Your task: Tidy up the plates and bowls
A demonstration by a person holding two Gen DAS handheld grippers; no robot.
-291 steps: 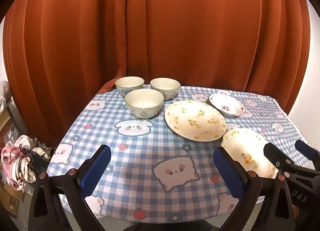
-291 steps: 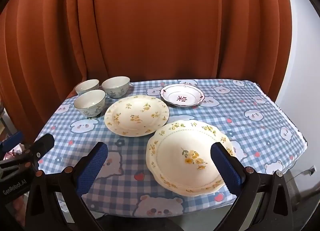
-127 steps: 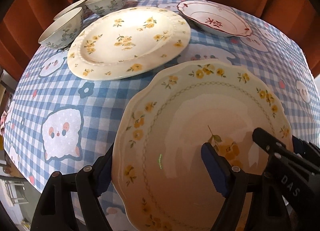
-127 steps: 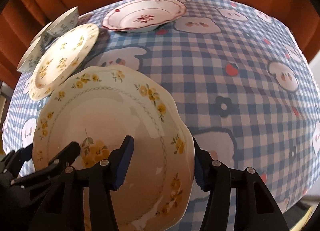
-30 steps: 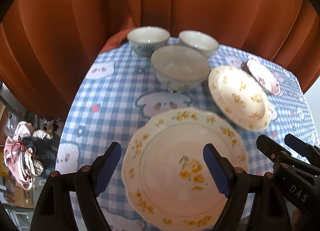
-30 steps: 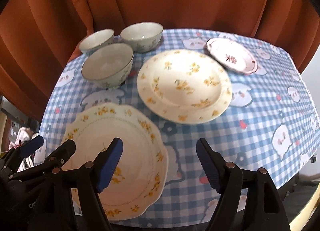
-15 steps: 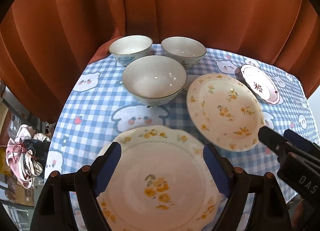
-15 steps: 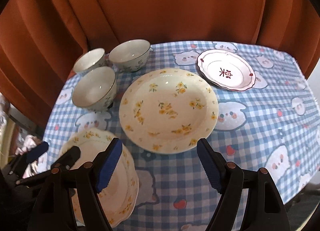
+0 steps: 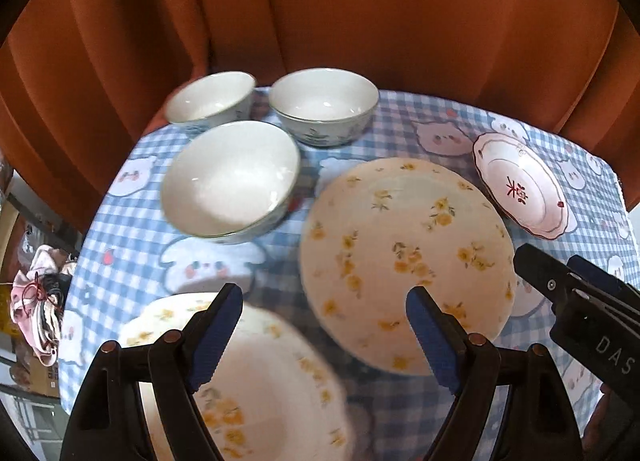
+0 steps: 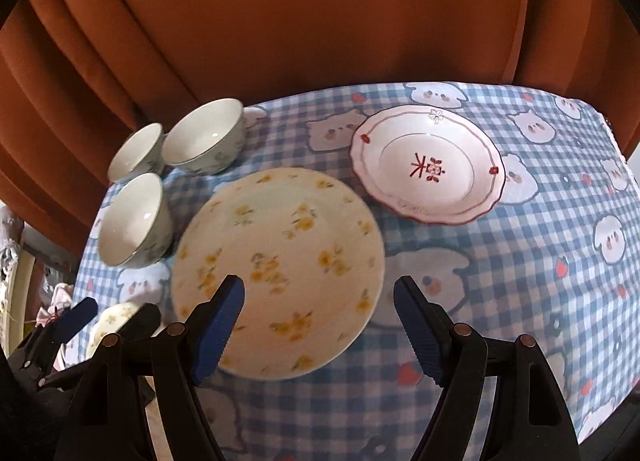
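A round plate with yellow flowers (image 9: 404, 257) (image 10: 280, 257) lies mid-table. My left gripper (image 9: 324, 325) hangs open above its near-left edge, nothing between the fingers. My right gripper (image 10: 320, 309) is open too, above the same plate's near edge; it also shows at the right of the left wrist view (image 9: 550, 261). A scalloped plate with yellow flowers (image 9: 248, 381) (image 10: 116, 317) rests at the front left, partly hidden by the left gripper (image 10: 108, 319). A red-patterned plate (image 9: 520, 189) (image 10: 428, 165) sits back right. Three bowls (image 9: 232, 177) (image 9: 324, 105) (image 9: 210, 95) cluster back left.
The table wears a blue checked cloth (image 10: 520, 261) with cartoon faces. An orange curtain (image 10: 320, 21) hangs right behind the table. A heap of cloth and clutter (image 9: 36, 301) lies on the floor past the table's left edge.
Both grippers have swung right, off the scalloped plate and over the round flowered plate. The scalloped plate stays at the front left. Both stay open.
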